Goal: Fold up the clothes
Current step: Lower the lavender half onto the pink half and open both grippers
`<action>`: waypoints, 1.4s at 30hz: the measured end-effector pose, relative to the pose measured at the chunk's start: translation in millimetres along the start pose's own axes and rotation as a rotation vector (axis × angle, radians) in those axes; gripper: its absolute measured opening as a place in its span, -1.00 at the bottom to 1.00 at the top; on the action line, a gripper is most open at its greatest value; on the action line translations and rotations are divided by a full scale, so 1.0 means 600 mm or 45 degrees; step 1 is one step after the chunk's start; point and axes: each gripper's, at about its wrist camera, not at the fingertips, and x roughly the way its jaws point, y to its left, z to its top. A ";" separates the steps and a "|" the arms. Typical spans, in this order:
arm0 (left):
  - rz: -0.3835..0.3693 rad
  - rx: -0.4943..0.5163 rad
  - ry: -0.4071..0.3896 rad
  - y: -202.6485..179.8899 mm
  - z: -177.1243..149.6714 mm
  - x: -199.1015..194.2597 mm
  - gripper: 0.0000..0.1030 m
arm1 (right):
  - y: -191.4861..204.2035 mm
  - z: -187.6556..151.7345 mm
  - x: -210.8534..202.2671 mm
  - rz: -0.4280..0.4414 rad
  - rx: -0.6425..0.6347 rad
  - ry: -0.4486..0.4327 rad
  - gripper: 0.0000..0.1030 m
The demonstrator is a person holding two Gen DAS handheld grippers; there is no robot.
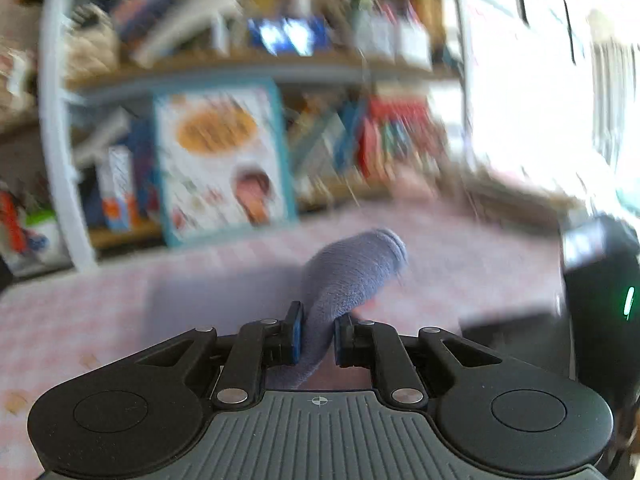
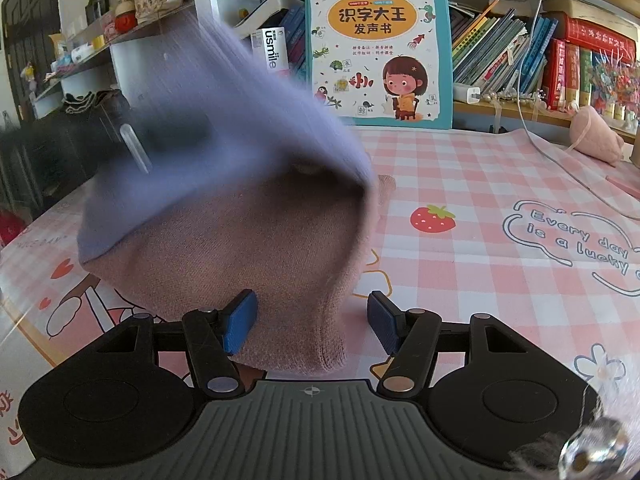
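Observation:
In the left wrist view, my left gripper [image 1: 318, 338] is shut on a purple knitted garment [image 1: 348, 276], which sticks up and forward between the blue pads above the pink checked tablecloth [image 1: 80, 320]; the view is motion-blurred. In the right wrist view, the same purple cloth [image 2: 224, 120] hangs blurred in the air at left, over a pink knitted garment [image 2: 256, 264] lying on the tablecloth [image 2: 480, 240]. My right gripper [image 2: 312, 326] is open, its jaws wide apart around the near edge of the pink garment without pinching it.
A bookshelf with a large children's book [image 2: 380, 44] and rows of books [image 2: 520, 60] stands behind the table. A pink plush item [image 2: 596, 136] and a white cable [image 2: 560, 160] lie at the far right. A dark device with a green light [image 1: 600, 300] is at the left view's right edge.

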 end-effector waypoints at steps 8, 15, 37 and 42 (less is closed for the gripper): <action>-0.071 -0.095 0.073 0.020 -0.018 0.002 -0.58 | -0.005 -0.002 0.001 0.025 0.020 -0.003 0.22; -0.246 -0.140 0.017 0.033 -0.022 -0.049 0.48 | -0.032 -0.012 -0.023 0.112 0.096 -0.022 0.32; -0.020 -0.161 -0.100 0.101 -0.031 -0.067 0.96 | -0.150 -0.021 -0.103 0.736 0.716 -0.163 0.58; -0.006 -0.122 -0.010 0.097 -0.042 -0.032 0.96 | -0.143 -0.019 -0.072 0.778 0.796 -0.101 0.58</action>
